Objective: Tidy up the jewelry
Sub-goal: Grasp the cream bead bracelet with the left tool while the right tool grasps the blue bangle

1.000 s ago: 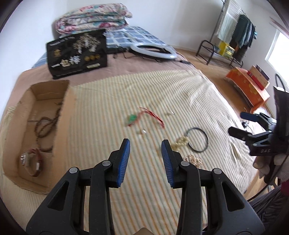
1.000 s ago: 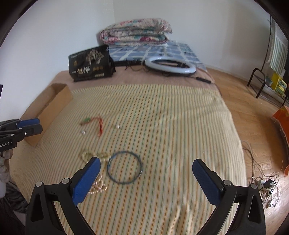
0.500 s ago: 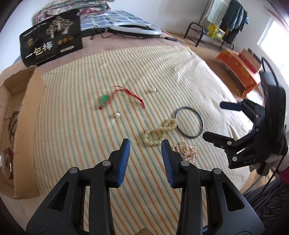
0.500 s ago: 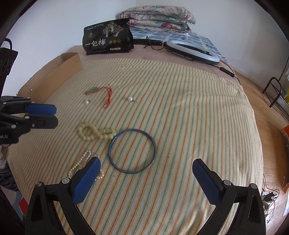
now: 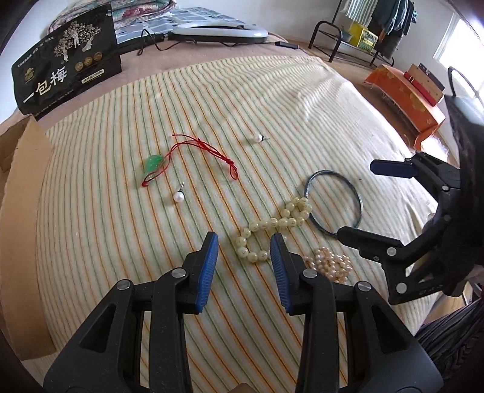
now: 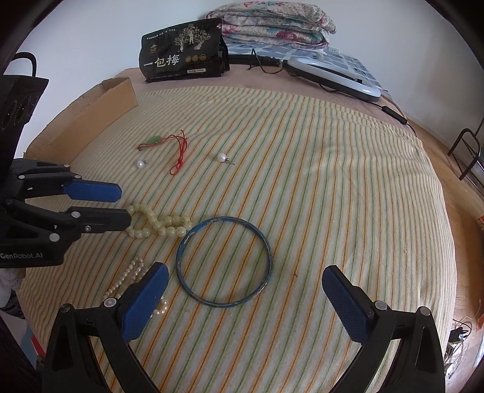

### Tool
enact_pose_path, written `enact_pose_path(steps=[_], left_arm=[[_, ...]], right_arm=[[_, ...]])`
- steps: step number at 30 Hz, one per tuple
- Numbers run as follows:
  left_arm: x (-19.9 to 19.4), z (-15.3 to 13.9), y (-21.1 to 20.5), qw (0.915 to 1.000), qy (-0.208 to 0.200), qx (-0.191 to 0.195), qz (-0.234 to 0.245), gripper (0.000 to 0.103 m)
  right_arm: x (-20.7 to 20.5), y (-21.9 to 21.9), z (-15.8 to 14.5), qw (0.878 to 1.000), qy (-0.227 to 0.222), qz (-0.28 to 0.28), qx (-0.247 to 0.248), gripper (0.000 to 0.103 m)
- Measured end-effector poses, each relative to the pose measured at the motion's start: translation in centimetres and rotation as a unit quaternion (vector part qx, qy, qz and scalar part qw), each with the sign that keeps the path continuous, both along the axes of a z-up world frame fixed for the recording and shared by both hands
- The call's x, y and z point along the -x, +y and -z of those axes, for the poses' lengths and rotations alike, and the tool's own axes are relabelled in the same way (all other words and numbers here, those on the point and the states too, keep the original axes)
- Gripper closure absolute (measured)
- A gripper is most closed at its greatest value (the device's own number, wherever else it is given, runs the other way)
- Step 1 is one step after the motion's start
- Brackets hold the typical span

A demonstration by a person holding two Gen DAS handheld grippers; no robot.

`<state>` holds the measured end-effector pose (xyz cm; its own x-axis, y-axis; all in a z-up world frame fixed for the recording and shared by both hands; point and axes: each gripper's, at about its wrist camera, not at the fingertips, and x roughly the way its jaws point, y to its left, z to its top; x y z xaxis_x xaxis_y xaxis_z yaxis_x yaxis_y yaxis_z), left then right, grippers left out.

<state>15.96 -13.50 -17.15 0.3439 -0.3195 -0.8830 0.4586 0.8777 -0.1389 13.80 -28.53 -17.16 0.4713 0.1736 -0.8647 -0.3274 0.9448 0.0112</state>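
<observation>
Jewelry lies on a striped cloth on the bed. A pale bead bracelet (image 5: 272, 225) (image 6: 160, 225) lies just ahead of my open left gripper (image 5: 244, 255) (image 6: 122, 205), whose fingertips are at its near end. A dark blue bangle (image 6: 224, 261) (image 5: 332, 205) lies between the wide-open fingers of my right gripper (image 6: 242, 285) (image 5: 360, 201). A small pearl strand (image 5: 328, 263) (image 6: 127, 278) lies beside the right gripper's left finger. Further off are a green pendant on red cord (image 5: 155, 163) (image 6: 163, 142) and two pearl earrings (image 5: 178, 197) (image 5: 257, 138).
A cardboard box (image 5: 21, 193) (image 6: 90, 115) stands at the cloth's left edge. A black printed bag (image 5: 66, 57), a ring light (image 5: 217, 30) and folded quilts (image 6: 272, 27) lie at the far end. The bed's right edge drops to the floor.
Both grippers have moved forward and down toward the jewelry. The left gripper has swung right from the box to the bead bracelet. The right gripper has closed in on the bangle.
</observation>
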Motion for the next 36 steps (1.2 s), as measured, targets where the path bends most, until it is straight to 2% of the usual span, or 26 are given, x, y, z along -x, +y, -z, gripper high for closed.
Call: enact_pose_path(steps=[14, 17, 22, 24, 30, 32, 36], left_arm=[[-0.8, 1.4, -1.1, 0.9996, -0.011, -0.025, 0.007, 0.067], [-0.8, 1.5, -1.3, 0.9996, -0.013, -0.025, 0.006, 0.070], [-0.7, 1.6, -2.1, 0.9991, -0.027, -0.030, 0.014, 0.092], [-0.6, 1.6, -2.2, 0.9991, -0.028, -0.029, 0.015, 0.095], [-0.7, 1.4, -2.1, 0.9996, -0.022, -0.016, 0.005, 0.098], [-0.7, 1.3, -2.0, 0.9996, -0.023, -0.015, 0.005, 0.098], [-0.6, 1.1, -1.7, 0.9997, -0.021, -0.011, 0.000, 0.098]], right_arm=[[-1.0, 0.9, 1.5, 1.000, 0.010, -0.004, 0.023, 0.000], [-1.1, 0.9, 1.6, 1.000, 0.012, -0.001, 0.028, 0.000], [-1.4, 1.1, 1.9, 0.999, 0.017, 0.002, 0.032, 0.000], [-1.5, 1.2, 1.9, 0.999, 0.019, -0.001, 0.031, 0.002], [-1.4, 1.4, 1.7, 1.000, 0.019, -0.014, 0.020, 0.015], [-1.4, 1.6, 1.5, 0.999, 0.019, -0.020, 0.016, 0.027], [-1.5, 1.7, 1.4, 1.000, 0.021, -0.018, 0.013, 0.028]])
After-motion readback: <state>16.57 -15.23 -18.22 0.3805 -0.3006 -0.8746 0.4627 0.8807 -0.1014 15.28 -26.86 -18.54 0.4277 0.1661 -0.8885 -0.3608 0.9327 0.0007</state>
